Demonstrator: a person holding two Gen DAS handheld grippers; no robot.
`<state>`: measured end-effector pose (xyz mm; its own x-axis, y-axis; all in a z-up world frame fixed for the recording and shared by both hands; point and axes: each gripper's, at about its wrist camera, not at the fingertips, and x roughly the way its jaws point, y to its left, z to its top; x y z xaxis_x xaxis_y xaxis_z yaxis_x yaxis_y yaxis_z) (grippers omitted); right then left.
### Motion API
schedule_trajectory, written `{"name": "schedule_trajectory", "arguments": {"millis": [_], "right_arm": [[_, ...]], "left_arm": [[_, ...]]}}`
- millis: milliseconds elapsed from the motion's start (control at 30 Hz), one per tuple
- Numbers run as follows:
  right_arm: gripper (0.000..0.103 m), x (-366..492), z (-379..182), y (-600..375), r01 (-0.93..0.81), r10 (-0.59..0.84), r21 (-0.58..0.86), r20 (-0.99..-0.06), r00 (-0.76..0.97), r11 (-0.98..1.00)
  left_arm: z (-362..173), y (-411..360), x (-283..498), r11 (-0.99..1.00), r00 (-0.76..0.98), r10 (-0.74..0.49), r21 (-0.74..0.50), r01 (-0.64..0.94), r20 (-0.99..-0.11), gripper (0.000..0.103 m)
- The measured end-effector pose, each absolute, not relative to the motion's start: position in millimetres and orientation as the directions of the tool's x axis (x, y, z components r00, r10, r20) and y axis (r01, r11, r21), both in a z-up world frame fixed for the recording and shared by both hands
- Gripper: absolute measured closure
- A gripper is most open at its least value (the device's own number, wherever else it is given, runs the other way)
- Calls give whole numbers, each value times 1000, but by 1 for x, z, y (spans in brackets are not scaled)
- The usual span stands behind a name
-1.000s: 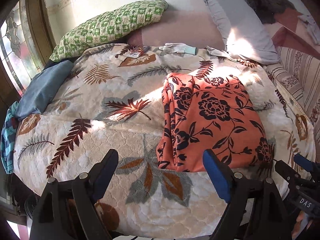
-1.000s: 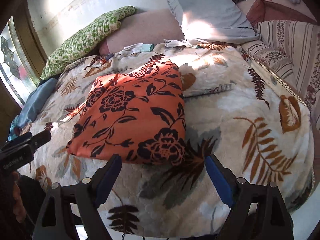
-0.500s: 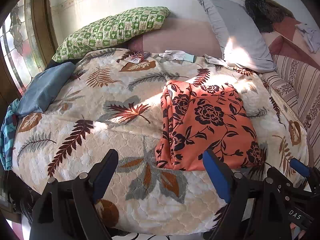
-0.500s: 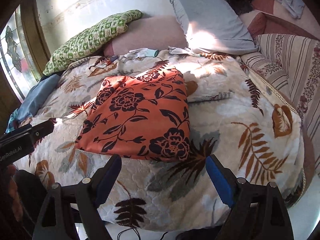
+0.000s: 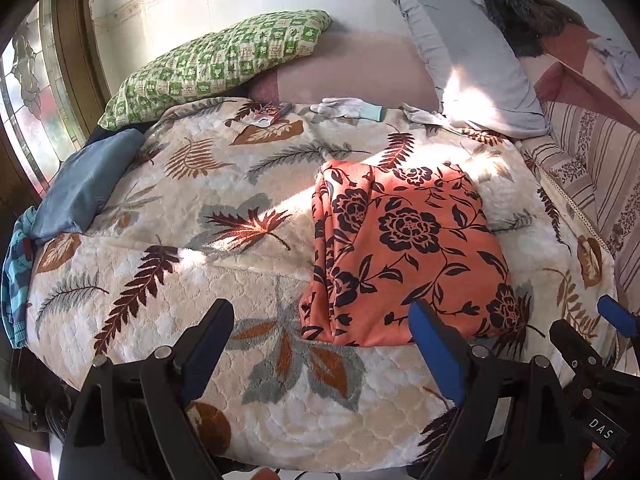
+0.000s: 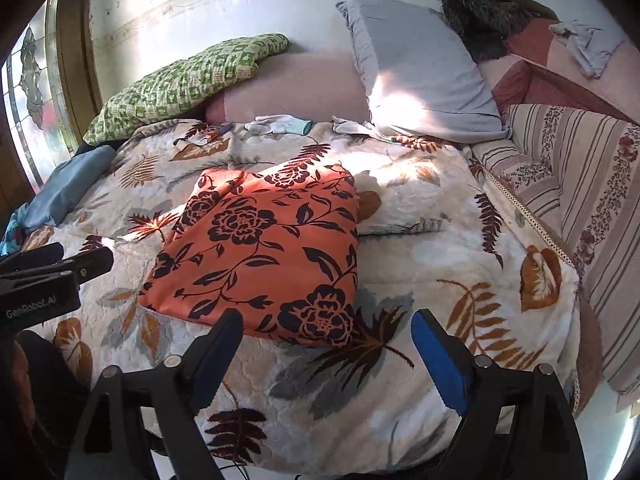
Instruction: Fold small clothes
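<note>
orange floral garment [image 5: 404, 256] lies folded on the bed [image 5: 160, 280] ahead of both jaws; left gripper [image 5: 324, 344] and right gripper [image 6: 328, 344] spread, empty; folding looks done.

Bed [image 5: 168, 360] covered by leaf-print blanket [image 5: 240, 184]. Pillows stacked against pale far wall [image 6: 200, 8]. Stained-glass window [image 5: 24, 92] seen at left; sunlight cast across bedding.

A: What was on the bed [image 5: 168, 320]?
B: Leaf-print blanket [image 6: 460, 280]. Folded orange floral cloth [image 5: 400, 256] lay just ahead of the jaws, pillows [image 5: 224, 60] and white gloves [image 5: 344, 107] way beyond.
</note>
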<state>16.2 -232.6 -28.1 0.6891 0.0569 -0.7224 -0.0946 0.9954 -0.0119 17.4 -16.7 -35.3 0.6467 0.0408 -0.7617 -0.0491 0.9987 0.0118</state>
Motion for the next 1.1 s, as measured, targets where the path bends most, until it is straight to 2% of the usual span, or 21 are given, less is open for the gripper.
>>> {"name": "schedule_trajectory", "arguments": {"millis": [333,467,700,800,900,1033,1100], "right_arm": [[14,18,-15,-233,-101,57,-22,-699,713,995],[14,21,-13,-234,-102,51,-32,-699,713,994],[14,22,-8,-236,-106,55,-31,-695,717,994],[14,32,-9,-240,-124,113,37,-710,695,992],[14,62,-22,-256,-119,224,194,-733,642,974],[14,124,-67,-279,-44,384,423,-767,514,905],[14,146,-95,-283,4,402,451,-800,445,893]], "left_arm": [[-14,-27,11,1000,714,11,3,-12,-700,12],[-8,-28,7,1000,735,-2,-5,-3,-679,3],[-3,-28,3,1000,753,10,1,-13,-658,2],[-9,-18,4,999,742,45,16,-46,-669,2],[-29,2,14,997,701,43,-14,-75,-711,2],[-69,17,30,995,631,40,-29,-98,-775,2],[-84,15,37,997,603,49,-2,-83,-796,2]]}}
